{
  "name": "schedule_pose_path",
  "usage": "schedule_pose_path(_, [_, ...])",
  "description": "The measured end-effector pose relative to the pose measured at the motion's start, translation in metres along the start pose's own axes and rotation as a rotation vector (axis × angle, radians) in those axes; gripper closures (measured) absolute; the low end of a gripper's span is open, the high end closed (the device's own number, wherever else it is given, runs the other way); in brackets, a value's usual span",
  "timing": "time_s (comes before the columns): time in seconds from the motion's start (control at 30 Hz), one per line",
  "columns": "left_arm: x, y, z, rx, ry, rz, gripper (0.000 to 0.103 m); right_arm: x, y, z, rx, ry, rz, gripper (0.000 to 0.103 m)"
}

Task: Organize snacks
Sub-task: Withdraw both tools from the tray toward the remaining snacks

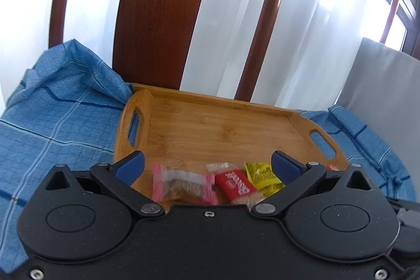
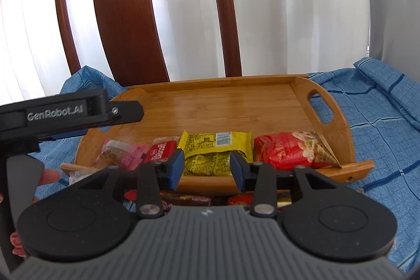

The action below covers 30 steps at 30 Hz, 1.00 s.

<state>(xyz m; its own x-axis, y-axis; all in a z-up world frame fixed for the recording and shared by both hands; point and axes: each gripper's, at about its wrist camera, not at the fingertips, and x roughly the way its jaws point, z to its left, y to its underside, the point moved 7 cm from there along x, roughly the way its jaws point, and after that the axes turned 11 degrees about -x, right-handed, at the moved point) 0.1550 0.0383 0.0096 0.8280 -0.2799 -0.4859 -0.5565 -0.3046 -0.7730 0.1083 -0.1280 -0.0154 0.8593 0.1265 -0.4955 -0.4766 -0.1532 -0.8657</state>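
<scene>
A bamboo tray (image 1: 210,122) lies on a blue checked cloth. Along its near edge sit a pink packet (image 1: 183,185), a red Biscoff bar (image 1: 236,183) and a yellow packet (image 1: 262,175). My left gripper (image 1: 208,167) hovers over them, jaws wide open, holding nothing. In the right wrist view the yellow packet (image 2: 210,154) rests on the tray (image 2: 223,101) between the blue pads of my right gripper (image 2: 207,169), which stands open around it. A red nut bag (image 2: 294,151) lies to its right, the Biscoff bar (image 2: 162,151) and pink packet (image 2: 123,156) to its left.
Several more wrapped snacks (image 2: 189,200) lie on the blue cloth (image 2: 380,135) in front of the tray. The left gripper's black body (image 2: 65,113) reaches in over the tray's left end, a hand (image 2: 50,176) below it. A wooden chair back (image 1: 162,17) and white curtains stand behind.
</scene>
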Motion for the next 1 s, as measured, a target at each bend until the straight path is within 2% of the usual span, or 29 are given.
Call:
schedule_pose_path(0.37, [-0.032, 0.029, 0.005, 0.012, -0.099, -0.038, 0.000, -0.027, 0.022, 0.003, 0.004, -0.027, -0.006, 0.037])
schedule_pose_path(0.57, [-0.038, 0.041, 0.016, -0.044, -0.136, -0.029, 0.000, -0.039, 0.033, 0.011, -0.001, -0.052, -0.011, 0.034])
schedule_pose_path(0.77, [-0.042, 0.051, 0.021, -0.045, -0.150, -0.024, 0.011, -0.044, 0.044, 0.024, -0.016, -0.085, 0.008, 0.033])
schedule_pose_path(0.83, [-0.041, 0.052, 0.022, -0.041, -0.151, -0.017, 0.018, -0.044, 0.046, 0.029, -0.022, -0.093, 0.013, 0.033])
schedule_pose_path(0.97, [-0.037, 0.056, 0.024, -0.045, -0.154, 0.002, 0.024, -0.043, 0.049, 0.036, -0.040, -0.094, 0.018, 0.033])
schedule_pose_path(1.0, [-0.036, 0.057, 0.026, -0.049, -0.157, 0.007, 0.029, -0.042, 0.050, 0.037, -0.045, -0.092, 0.024, 0.033])
